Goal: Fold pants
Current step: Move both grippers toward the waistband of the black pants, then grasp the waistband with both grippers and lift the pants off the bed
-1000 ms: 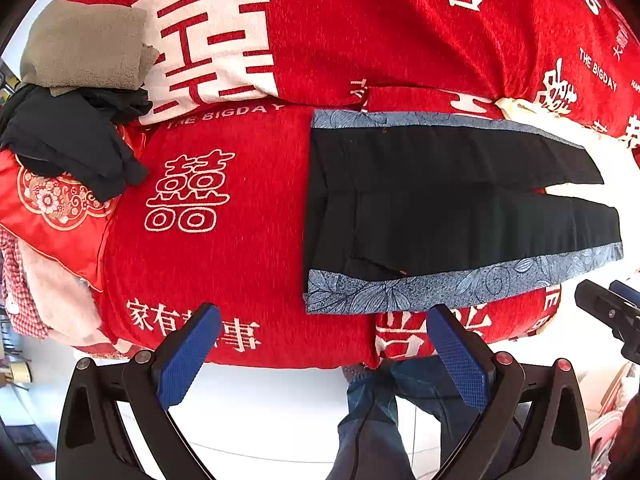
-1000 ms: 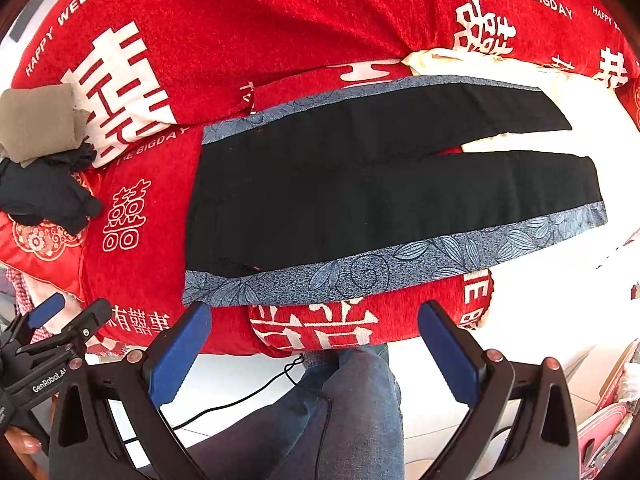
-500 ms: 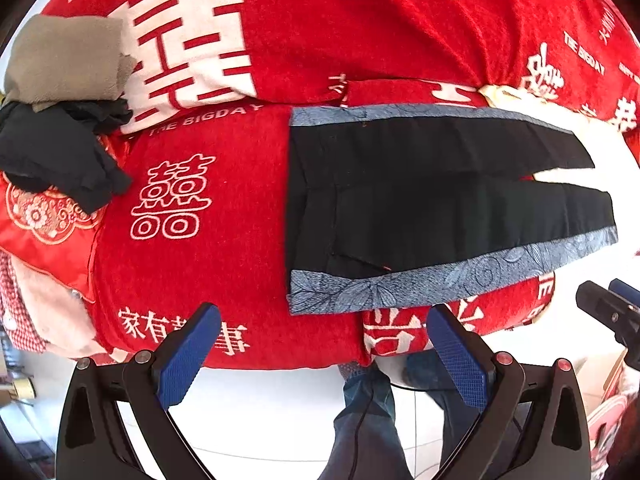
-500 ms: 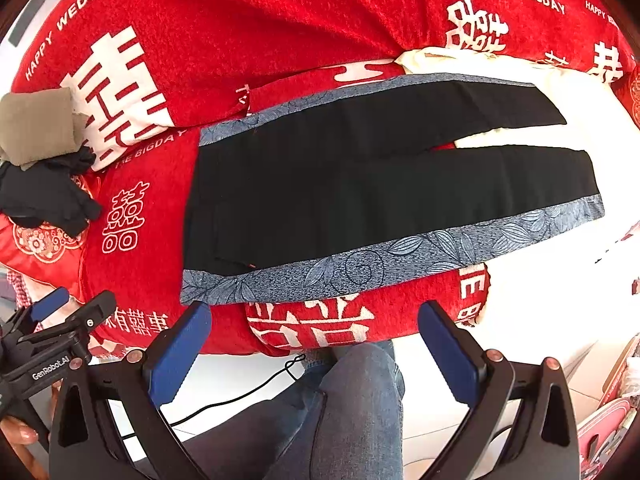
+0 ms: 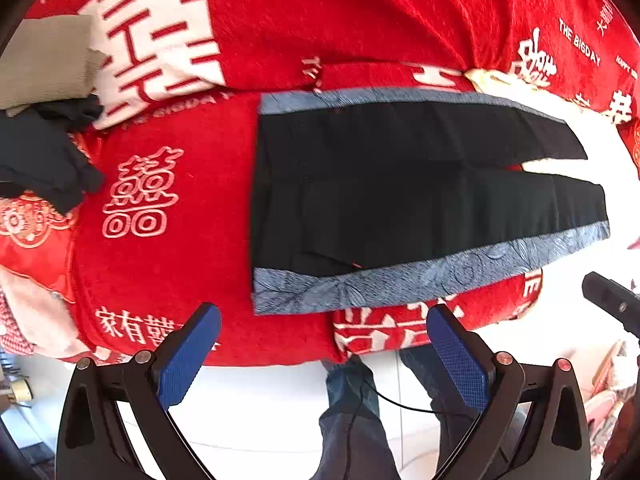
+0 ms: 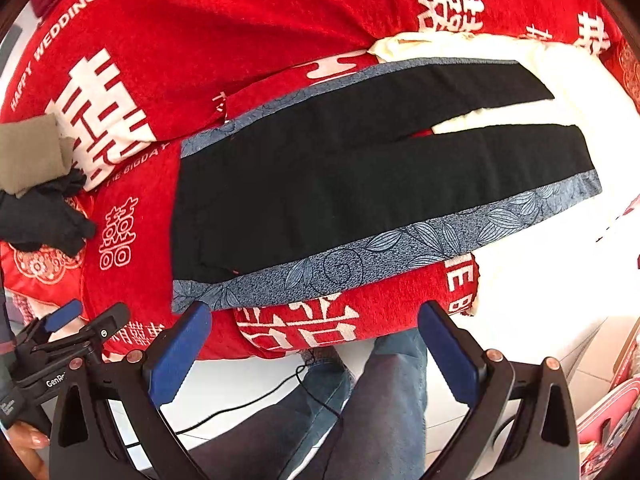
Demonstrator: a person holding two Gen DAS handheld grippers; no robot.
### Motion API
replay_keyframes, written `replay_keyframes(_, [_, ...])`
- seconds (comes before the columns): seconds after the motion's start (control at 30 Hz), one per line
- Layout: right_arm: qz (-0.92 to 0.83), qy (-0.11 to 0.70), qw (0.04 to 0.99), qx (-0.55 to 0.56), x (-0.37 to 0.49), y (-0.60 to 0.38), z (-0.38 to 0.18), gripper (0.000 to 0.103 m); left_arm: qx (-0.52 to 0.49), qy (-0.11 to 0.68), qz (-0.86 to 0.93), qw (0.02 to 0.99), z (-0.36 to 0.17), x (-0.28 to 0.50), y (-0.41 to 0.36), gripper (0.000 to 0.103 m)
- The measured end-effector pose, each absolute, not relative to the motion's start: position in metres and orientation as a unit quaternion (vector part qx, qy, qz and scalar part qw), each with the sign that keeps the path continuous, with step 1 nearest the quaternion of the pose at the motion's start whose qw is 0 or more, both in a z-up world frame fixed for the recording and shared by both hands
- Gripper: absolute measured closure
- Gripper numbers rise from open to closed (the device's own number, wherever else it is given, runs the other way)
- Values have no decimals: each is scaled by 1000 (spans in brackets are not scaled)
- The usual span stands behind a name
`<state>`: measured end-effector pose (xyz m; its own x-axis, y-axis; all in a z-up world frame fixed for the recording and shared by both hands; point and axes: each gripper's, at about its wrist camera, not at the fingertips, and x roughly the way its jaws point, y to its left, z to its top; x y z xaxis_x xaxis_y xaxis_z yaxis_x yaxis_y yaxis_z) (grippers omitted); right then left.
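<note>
Black pants (image 5: pixel 400 196) with grey-blue patterned side stripes lie flat on a red sofa cover, waistband to the left, legs spread to the right; they also show in the right wrist view (image 6: pixel 360 184). My left gripper (image 5: pixel 324 320) is open and empty, hovering just in front of the near stripe at the waist end. My right gripper (image 6: pixel 314 318) is open and empty, just in front of the near stripe (image 6: pixel 380 248). The left gripper's body shows in the right wrist view at lower left (image 6: pixel 60 344).
A pile of clothes, a beige piece (image 5: pixel 44 64) over a black one (image 5: pixel 36 160), lies on the sofa's left. A cream blanket (image 6: pixel 540 80) lies under the pant legs at right. The person's jeans-clad legs (image 6: pixel 360 400) and a cable are on the white floor below.
Both grippers have moved slightly closer to the pants' near edge; the pants look larger and shifted left in the left wrist view. The pants have not moved.
</note>
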<state>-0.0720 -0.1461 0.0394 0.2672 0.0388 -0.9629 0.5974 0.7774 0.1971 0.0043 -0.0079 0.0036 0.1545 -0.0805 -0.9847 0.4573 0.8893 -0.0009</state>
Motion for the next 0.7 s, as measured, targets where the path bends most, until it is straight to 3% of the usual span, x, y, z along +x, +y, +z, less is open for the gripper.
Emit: replay_keyframes(0.7, [-136, 568, 715, 384, -64, -203, -24, 0, 135, 652, -173, 726, -67, 20, -23, 0])
